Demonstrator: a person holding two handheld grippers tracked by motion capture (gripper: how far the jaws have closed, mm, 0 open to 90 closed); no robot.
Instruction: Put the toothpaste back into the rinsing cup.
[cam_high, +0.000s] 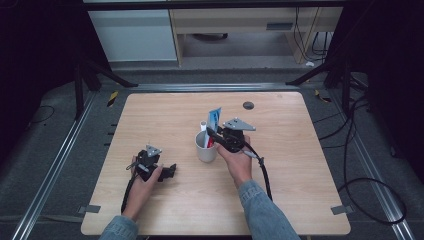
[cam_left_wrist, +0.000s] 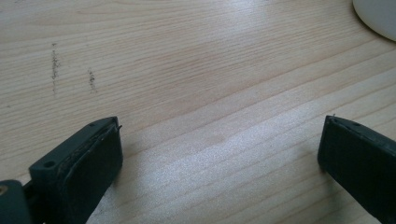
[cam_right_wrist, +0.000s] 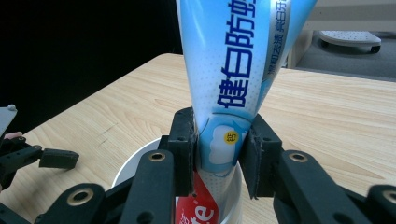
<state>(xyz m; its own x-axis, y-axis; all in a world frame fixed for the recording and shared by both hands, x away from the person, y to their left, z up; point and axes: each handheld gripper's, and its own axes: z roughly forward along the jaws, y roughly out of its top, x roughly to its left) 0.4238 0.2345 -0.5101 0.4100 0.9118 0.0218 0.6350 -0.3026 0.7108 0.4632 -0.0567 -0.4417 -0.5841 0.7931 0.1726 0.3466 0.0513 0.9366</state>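
Note:
A white cup (cam_high: 205, 150) stands near the middle of the wooden table (cam_high: 150, 115). My right gripper (cam_high: 213, 136) is shut on a blue-and-white toothpaste tube (cam_right_wrist: 233, 60). The tube stands upright with its lower end inside the cup (cam_right_wrist: 128, 170). A red tube (cam_right_wrist: 201, 210) also sits in the cup, and a white item (cam_high: 203, 124) sticks up at the cup's far side. My left gripper (cam_high: 169, 172) rests low on the table, left of the cup, open (cam_left_wrist: 219, 149) with bare wood between its jaws. The cup's rim (cam_left_wrist: 379, 17) shows at the upper right of the left gripper view.
A small dark round hole (cam_high: 248, 105) is set in the table's far side. Black cables trail off the right edge of the table to the floor. Faint pencil marks (cam_left_wrist: 55, 65) lie on the wood ahead of the left gripper. The left gripper (cam_right_wrist: 44, 158) shows far off in the right gripper view.

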